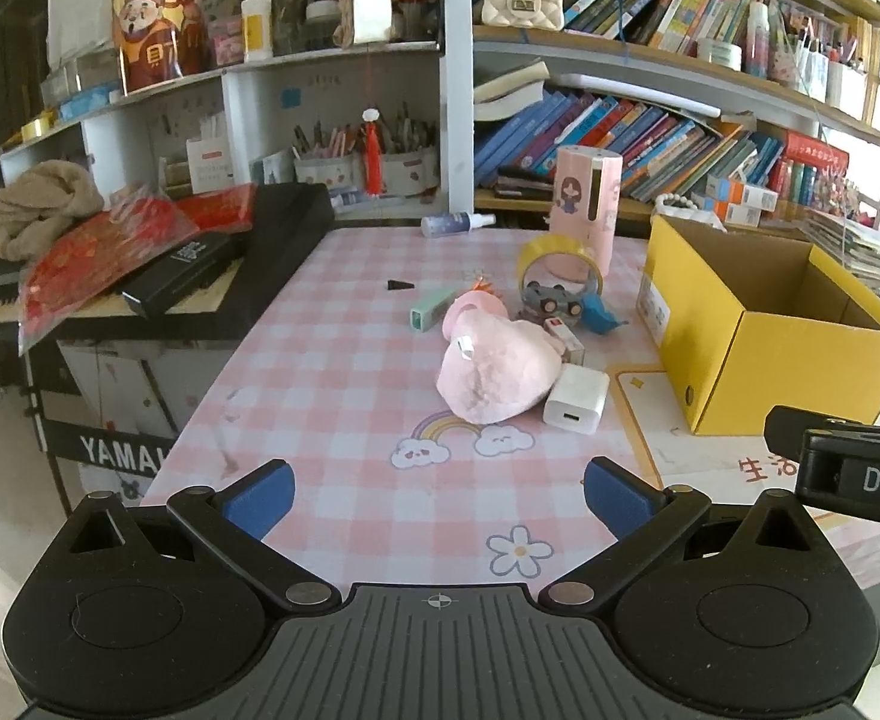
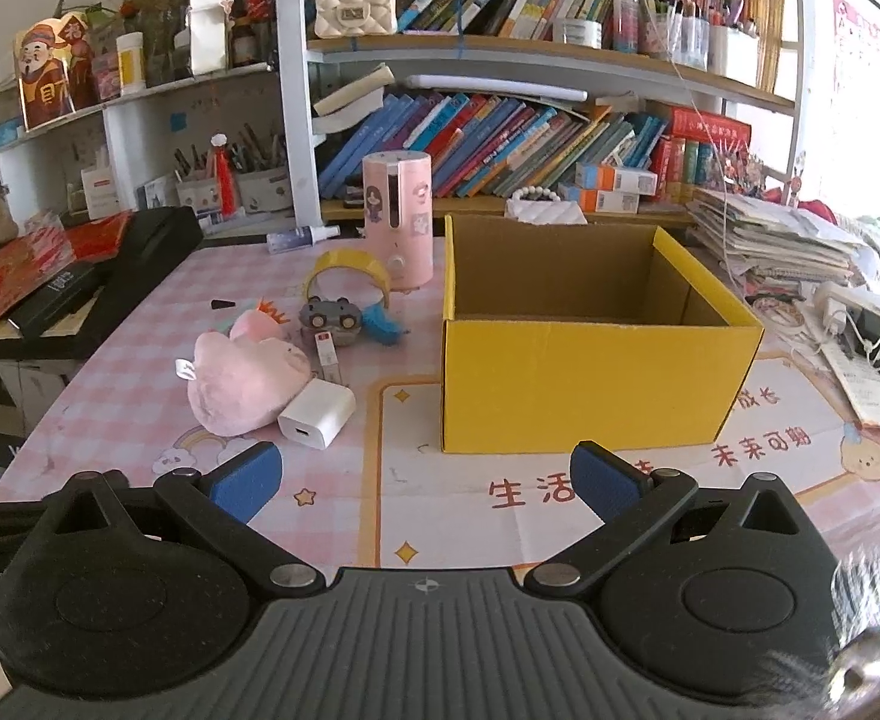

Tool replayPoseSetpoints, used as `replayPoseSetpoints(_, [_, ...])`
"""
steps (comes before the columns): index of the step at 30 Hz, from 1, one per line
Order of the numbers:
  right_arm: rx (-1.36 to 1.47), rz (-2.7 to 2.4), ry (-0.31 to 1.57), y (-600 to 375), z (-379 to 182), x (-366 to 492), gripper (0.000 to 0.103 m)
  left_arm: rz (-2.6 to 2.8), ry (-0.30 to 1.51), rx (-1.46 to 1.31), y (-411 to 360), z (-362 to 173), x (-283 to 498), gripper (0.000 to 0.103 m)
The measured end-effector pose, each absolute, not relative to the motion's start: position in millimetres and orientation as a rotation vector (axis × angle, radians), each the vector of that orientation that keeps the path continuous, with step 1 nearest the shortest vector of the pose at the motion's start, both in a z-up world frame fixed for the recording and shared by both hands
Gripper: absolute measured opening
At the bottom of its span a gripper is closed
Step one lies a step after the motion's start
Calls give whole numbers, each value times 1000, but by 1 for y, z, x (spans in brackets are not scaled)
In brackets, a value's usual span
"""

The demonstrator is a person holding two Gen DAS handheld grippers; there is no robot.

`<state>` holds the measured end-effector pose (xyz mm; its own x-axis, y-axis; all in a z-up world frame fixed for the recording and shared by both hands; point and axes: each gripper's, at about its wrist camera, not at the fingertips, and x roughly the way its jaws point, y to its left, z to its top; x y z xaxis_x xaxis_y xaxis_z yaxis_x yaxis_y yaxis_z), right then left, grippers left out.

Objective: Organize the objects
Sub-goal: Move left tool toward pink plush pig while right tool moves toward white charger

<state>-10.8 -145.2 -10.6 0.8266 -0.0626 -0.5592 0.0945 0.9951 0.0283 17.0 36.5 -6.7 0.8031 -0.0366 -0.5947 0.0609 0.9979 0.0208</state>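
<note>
Nothing appears packed yet: the open yellow cardboard box [image 2: 595,372] looks empty, the fluffy pink plush toy [image 1: 493,369], white square charger [image 1: 576,399] and other clutter lie beside it on the table [image 1: 332,360], and both the left tool [image 1: 438,495] and right tool [image 2: 425,480] hover spread wide, holding nothing.

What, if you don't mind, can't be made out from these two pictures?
- Box floor: both views, hidden by its own walls, so contents unknown.
- Toy car: left view, partly behind the plush; small in both.
- Black bit on the cloth: too small to identify.
- Right gripper in left view: cut off by the edge.
</note>
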Motion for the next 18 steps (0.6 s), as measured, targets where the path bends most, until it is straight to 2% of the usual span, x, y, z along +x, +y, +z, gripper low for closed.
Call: replayPoseSetpoints(18, [47, 34, 598, -139, -25, 49, 100, -50, 680, 5, 50, -22, 60, 103])
